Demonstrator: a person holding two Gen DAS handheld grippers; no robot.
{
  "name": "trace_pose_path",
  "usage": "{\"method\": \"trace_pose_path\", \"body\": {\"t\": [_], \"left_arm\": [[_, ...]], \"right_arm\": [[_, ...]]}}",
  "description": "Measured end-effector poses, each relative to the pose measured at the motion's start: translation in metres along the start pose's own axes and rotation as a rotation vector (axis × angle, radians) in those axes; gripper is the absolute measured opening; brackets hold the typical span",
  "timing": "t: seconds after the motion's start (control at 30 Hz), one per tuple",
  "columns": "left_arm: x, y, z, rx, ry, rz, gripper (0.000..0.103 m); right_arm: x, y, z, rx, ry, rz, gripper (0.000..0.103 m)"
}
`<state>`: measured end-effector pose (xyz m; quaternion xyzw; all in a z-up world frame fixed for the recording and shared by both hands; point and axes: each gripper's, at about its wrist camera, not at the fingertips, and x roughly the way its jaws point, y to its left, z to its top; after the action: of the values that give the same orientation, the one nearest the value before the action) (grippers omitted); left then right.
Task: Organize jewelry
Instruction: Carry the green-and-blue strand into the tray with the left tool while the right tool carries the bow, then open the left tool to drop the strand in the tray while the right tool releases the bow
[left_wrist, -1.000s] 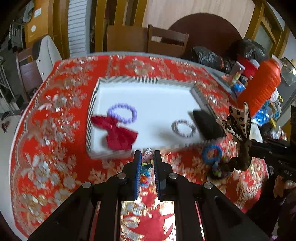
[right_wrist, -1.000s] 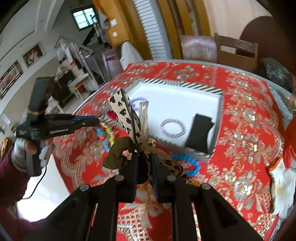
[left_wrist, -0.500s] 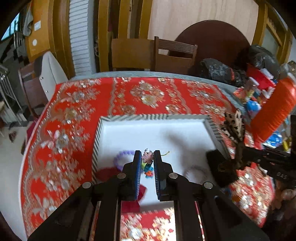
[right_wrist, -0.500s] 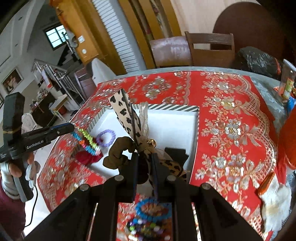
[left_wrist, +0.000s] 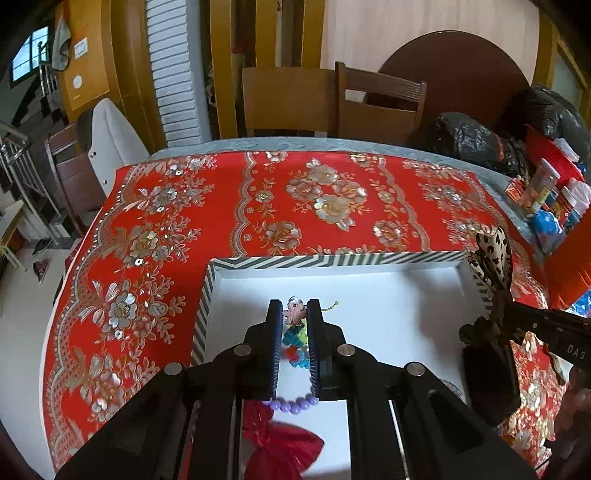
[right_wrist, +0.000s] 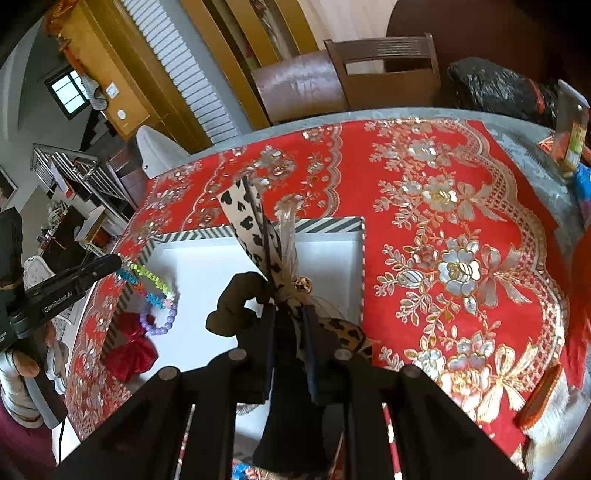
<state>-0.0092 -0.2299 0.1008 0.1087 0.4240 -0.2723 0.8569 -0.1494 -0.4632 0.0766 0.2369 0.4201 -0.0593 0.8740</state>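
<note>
Above the white striped-rim tray (left_wrist: 332, 260), the left gripper (left_wrist: 294, 314) pinched a multicolored beaded bracelet (right_wrist: 147, 280) while the right gripper (right_wrist: 290, 314) clamped a leopard-print scrunchie (right_wrist: 251, 225) (purple bracelet (right_wrist: 162, 321) lay inside).

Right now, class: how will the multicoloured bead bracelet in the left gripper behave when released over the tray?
The multicoloured bead bracelet hangs limp from the left gripper, so it is probably floppy and will likely collapse in a heap on the tray. It looks light.
</note>
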Motion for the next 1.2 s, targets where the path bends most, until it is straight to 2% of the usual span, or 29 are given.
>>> {"method": "trace_pose_path", "body": {"t": [0.23, 0.43, 0.53, 0.63, 0.7, 0.77, 0.9, 1.03, 1.2], "left_arm": [[0.028, 0.024, 0.006, -0.073, 0.012, 0.022, 0.007], [0.054, 0.045, -0.005, -0.137, 0.073, 0.054, 0.007], [0.058, 0.049, -0.011, -0.151, 0.086, 0.053, 0.008], [0.059, 0.052, -0.014, -0.165, 0.095, 0.037, 0.009], [0.058, 0.053, -0.015, -0.180, 0.093, 0.025, 0.017], [0.055, 0.052, -0.017, -0.181, 0.091, 0.026, 0.021], [0.041, 0.047, -0.019, -0.164, 0.075, 0.026, 0.022], [0.019, 0.036, -0.022, -0.135, 0.039, 0.038, 0.022], [-0.007, 0.018, -0.036, -0.098, 0.009, 0.043, 0.022]], "right_arm": [[0.026, -0.012, 0.012, 0.079, 0.018, -0.003, 0.015], [0.051, -0.023, 0.010, 0.127, 0.058, -0.041, 0.015], [0.056, -0.024, 0.006, 0.130, 0.073, -0.039, 0.017], [0.054, -0.021, 0.003, 0.115, 0.071, -0.020, 0.025], [0.048, -0.018, 0.003, 0.111, 0.056, -0.015, 0.028], [0.041, -0.016, 0.003, 0.107, 0.035, -0.004, 0.035], [0.027, -0.010, 0.000, 0.097, 0.017, 0.024, 0.040], [0.013, -0.001, -0.005, 0.052, 0.002, 0.008, 0.042], [-0.011, 0.006, -0.019, 0.023, -0.026, -0.008, 0.051]]}}
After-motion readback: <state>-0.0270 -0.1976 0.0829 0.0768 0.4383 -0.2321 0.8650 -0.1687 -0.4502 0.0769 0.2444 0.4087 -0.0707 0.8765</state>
